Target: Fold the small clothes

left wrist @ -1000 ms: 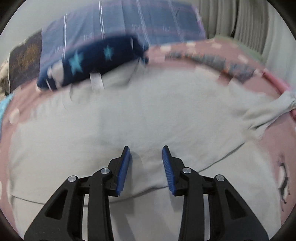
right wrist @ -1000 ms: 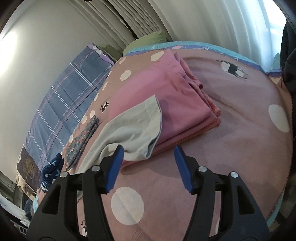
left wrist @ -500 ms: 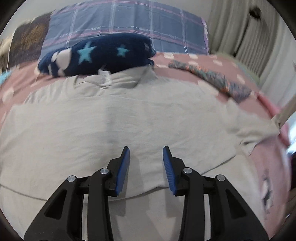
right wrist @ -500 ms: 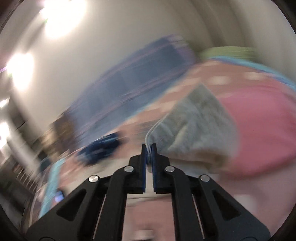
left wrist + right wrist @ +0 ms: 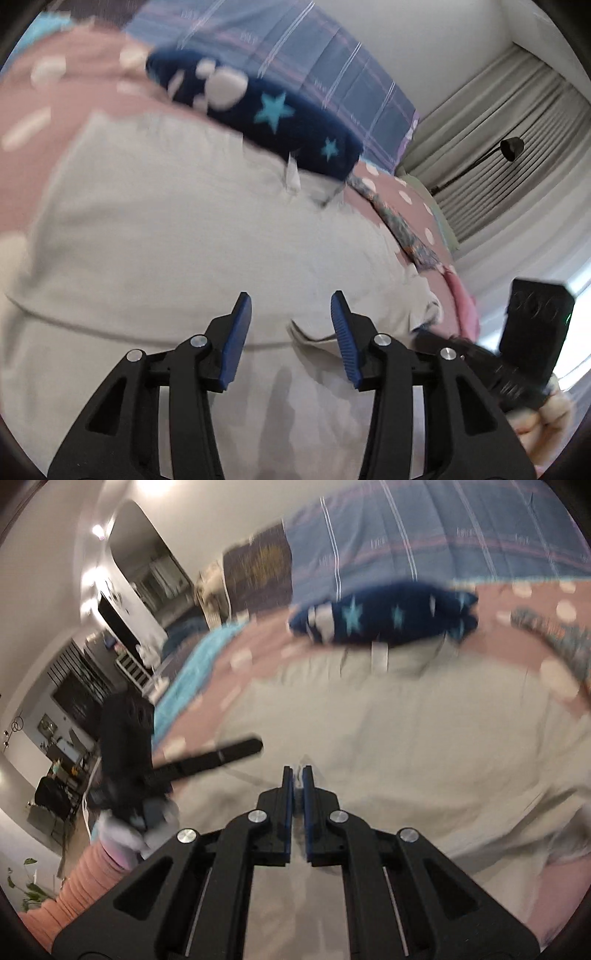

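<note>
A pale grey garment (image 5: 192,236) lies spread flat over a pink, white-dotted bedspread (image 5: 55,96), filling the middle of both wrist views. Along its far edge rests a navy fleece item with turquoise stars (image 5: 280,118), touching the garment's collar area, where a white label (image 5: 293,175) shows. A patterned strip of cloth (image 5: 406,232) lies on the bedspread beyond the garment's right side, and a blue plaid pillow (image 5: 424,531) stands behind. The left gripper (image 5: 291,325) hangs just above the garment, its jaws opening, no fabric pressed between the blue pads (image 5: 236,339). The right gripper (image 5: 297,775) has its pads drawn together, pinching a thin fold of the grey garment at the fingertips. Motion blur softens both views.
</note>
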Demonstrator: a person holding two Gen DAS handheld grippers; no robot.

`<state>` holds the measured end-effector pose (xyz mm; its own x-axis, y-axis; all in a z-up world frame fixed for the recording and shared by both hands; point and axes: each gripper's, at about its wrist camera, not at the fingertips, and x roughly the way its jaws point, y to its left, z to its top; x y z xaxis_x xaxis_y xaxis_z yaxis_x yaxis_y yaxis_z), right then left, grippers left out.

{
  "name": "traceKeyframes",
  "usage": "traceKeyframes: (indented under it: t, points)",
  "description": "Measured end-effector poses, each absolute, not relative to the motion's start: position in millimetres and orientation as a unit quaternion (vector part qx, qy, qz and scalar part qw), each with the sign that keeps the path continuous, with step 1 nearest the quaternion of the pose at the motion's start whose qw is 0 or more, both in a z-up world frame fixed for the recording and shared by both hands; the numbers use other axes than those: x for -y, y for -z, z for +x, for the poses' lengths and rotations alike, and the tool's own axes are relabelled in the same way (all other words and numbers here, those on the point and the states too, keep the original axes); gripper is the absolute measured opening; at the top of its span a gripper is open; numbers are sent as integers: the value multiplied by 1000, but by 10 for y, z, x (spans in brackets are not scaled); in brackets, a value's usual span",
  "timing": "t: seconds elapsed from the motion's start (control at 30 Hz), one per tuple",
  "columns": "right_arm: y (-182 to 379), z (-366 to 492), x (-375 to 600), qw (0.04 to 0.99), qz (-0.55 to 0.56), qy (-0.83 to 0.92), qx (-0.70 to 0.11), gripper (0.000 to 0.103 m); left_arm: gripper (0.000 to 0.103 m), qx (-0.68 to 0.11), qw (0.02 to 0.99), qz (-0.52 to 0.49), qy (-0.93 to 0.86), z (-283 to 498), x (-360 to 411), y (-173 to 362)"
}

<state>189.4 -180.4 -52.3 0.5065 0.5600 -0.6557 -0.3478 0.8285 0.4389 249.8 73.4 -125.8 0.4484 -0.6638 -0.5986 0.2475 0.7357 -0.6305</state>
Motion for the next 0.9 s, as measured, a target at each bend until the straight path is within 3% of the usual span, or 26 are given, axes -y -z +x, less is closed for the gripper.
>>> traceKeyframes:
  t: [0.43,0.47,0.5,0.53,0.73,0.9]
  points:
    - [729,1217,1311,860,22,-272,-432,6,49,-496,785,-209,306,2304,-423,1433]
    - [721,1217,1296,859,20,-272,-432,6,42,-492,789,-204,306,2296,-380,1426]
    - [727,1196,1273,860,15,-273,-432,6,12,-488,790,-201,311,2297,-369,1422]
    - [726,1186,1262,860,12,-272,-431,6,1,-491,785,-198,322,2298,-309,1417]
    - [543,1261,1270,876,27,-263,-404,6,1,-396,840,-131,347,2306,-46,614]
    - [96,1454,1194,907,43,-257,-332,6,1,-336,882,-82,321,2528,-91,-60]
